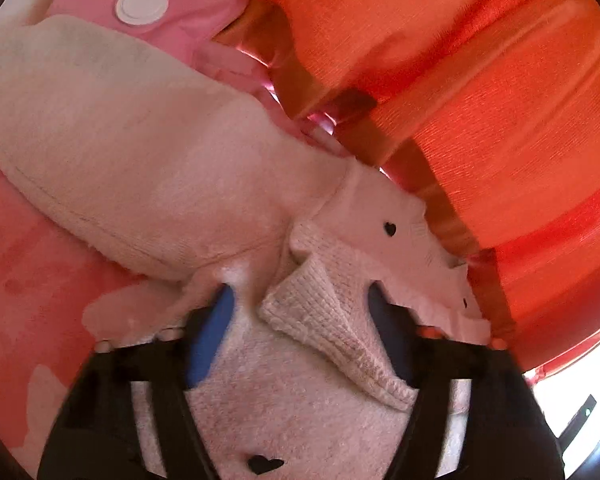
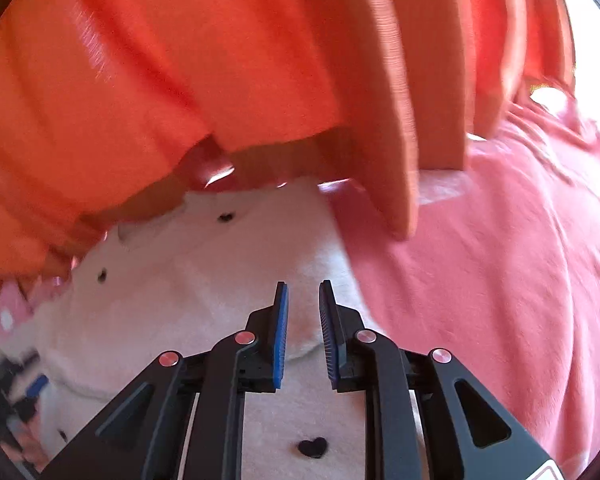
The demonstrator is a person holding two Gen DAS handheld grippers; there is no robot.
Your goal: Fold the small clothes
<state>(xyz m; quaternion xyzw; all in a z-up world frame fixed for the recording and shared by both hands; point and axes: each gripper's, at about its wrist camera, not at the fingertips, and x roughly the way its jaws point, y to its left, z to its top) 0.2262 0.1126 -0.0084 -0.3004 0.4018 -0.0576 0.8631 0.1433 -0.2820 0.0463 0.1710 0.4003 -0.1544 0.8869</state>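
**Jaws apart over a cream knit garment on pink bedding**

Standing wide, the jaws of the left gripper (image 1: 300,312), with a folded knit corner of the cream garment (image 1: 172,168) lying loose in the gap and neither blue pad (image 1: 212,336) pressing on it. Standing narrow, the jaws of the right gripper (image 2: 303,320), a slim gap between the ribbed blue pads (image 2: 281,336) and nothing caught in it; only cream fabric showing beneath, whether touched or not impossible to tell.

Lying across the pink sheet (image 2: 500,280), the garment (image 2: 204,280), fuzzy and pale, dotted with small black hearts (image 2: 312,447). Stretching away toward the far left in the left wrist view, a long sleeve-like part with a stitched hem; bunching up near the gripper, a ribbed edge turned over on itself. Showing one heart (image 1: 390,229) to the right of that fold and another (image 1: 265,464) close under the gripper body.

Resting at the far left, partly under the sleeve, a pink item (image 1: 180,12) carrying a round white disc (image 1: 142,5). Hanging along the far side in both views, orange curtain fabric (image 1: 480,80) in heavy folds (image 2: 180,80), its lower edge reaching down right behind the garment. Peeking in at the near left of the right wrist view, a pink scrap with white dots (image 2: 8,316), blurred.
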